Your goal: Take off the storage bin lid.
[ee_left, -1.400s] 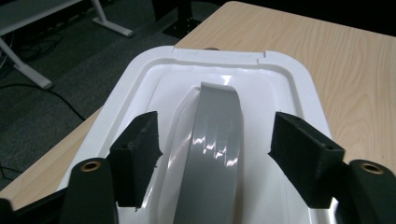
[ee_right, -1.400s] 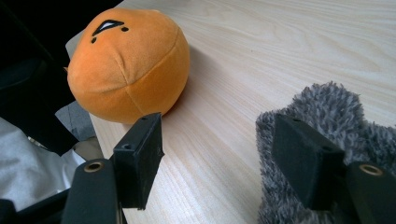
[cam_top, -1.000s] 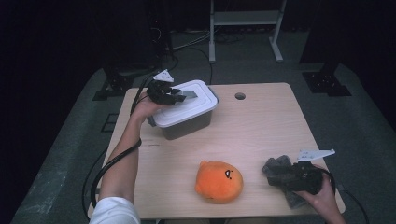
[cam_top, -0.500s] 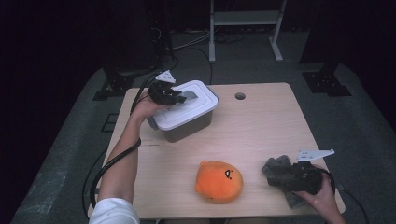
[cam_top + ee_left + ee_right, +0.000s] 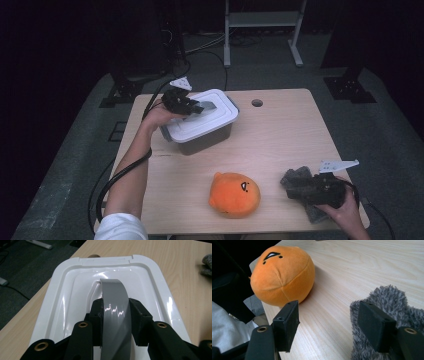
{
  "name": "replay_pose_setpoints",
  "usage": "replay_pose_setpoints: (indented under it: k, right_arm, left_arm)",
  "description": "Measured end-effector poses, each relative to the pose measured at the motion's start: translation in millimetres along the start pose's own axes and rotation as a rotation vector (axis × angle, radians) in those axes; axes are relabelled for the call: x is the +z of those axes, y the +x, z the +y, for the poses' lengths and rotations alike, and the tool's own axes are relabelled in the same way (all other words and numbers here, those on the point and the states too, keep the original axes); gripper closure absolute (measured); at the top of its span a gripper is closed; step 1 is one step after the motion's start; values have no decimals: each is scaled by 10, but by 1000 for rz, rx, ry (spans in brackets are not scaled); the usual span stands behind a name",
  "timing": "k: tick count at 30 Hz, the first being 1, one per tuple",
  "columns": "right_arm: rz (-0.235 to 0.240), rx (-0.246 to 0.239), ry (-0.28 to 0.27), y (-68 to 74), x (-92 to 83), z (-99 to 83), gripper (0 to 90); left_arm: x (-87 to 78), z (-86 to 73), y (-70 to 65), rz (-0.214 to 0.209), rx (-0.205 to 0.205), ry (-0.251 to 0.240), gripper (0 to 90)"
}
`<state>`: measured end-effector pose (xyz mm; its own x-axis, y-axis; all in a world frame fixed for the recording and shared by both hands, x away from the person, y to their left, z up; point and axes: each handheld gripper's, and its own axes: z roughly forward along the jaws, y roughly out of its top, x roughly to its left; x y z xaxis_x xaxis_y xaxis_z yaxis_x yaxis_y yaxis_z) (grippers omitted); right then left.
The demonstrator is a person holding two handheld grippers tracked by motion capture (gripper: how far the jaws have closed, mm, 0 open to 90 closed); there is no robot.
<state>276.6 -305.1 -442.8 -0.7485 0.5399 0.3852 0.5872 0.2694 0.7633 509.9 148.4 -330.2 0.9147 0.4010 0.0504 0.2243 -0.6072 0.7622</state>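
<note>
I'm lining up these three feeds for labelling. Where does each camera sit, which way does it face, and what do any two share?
High view: above the person's side, looking forward and down at the table; both forearms show.
Left gripper view: rides the left tool, facing its jaws clamped on the grey handle of the white lid.
Right gripper view: rides the right tool, facing the orange plush and grey cloth.
High and right gripper views share the plush.

Orange plush (image 5: 283, 277) beside grey fuzzy cloth (image 5: 387, 307)
</note>
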Motion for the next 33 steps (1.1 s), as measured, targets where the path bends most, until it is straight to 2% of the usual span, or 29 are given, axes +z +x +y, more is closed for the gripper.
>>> replay_pose_setpoints:
  k: [5,10,15,22,29,33]
  right_arm:
    - [1,-2,5,4,8,-1,328]
    - [3,-10,2,16,2,3,328]
    - [10,-17,6,38,12,6,328]
    - [17,-22,5,49,19,5,328]
    - [24,-28,-1,60,5,-4,328]
    - [25,-29,4,68,3,-12,328]
  left_arm:
    - [53,51,-114,-28,20,-2,665]
    - [55,68,-179,-27,29,4,665]
    - [85,100,-290,-53,36,7,665]
    - [127,137,-385,-61,38,3,665]
    - [184,202,-527,-90,64,15,665]
    - [209,214,-577,-99,64,6,665]
